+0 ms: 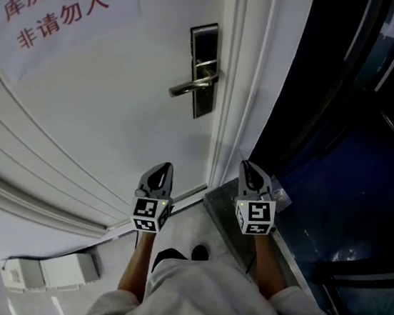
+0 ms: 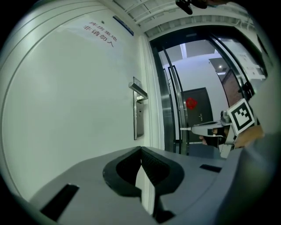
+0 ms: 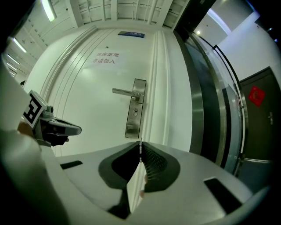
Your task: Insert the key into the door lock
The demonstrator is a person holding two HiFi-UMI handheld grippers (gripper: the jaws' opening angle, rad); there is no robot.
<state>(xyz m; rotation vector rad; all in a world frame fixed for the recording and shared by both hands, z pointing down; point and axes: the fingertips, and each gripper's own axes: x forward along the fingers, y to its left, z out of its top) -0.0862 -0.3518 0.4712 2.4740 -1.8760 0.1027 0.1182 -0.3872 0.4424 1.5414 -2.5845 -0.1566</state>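
- The right gripper (image 1: 251, 171), at the lower middle-right of the head view, is clamped on the key (image 3: 140, 148). In the right gripper view only a thin metal sliver pokes past the tips at frame centre. So little shows that I cannot tell how the blade is turned.
- The left gripper (image 1: 160, 175), at the lower middle, has its jaws pressed together with nothing between them.
- The lock plate (image 1: 203, 67) sits in the upper middle of the head view, well apart from both grippers. The keyhole (image 3: 135, 114) lies below the handle (image 3: 125, 92).
- The key tip could land on the plate beside the slot, since the slot is small and the blade thin. It might then skid and scratch the metal.
- The pinch on the flat blade looks short. A push that is off line could twist the key between the pads or knock it loose.
- The handle juts out to the left of the plate. The idle left gripper could bump it on the way in and jog the aim.
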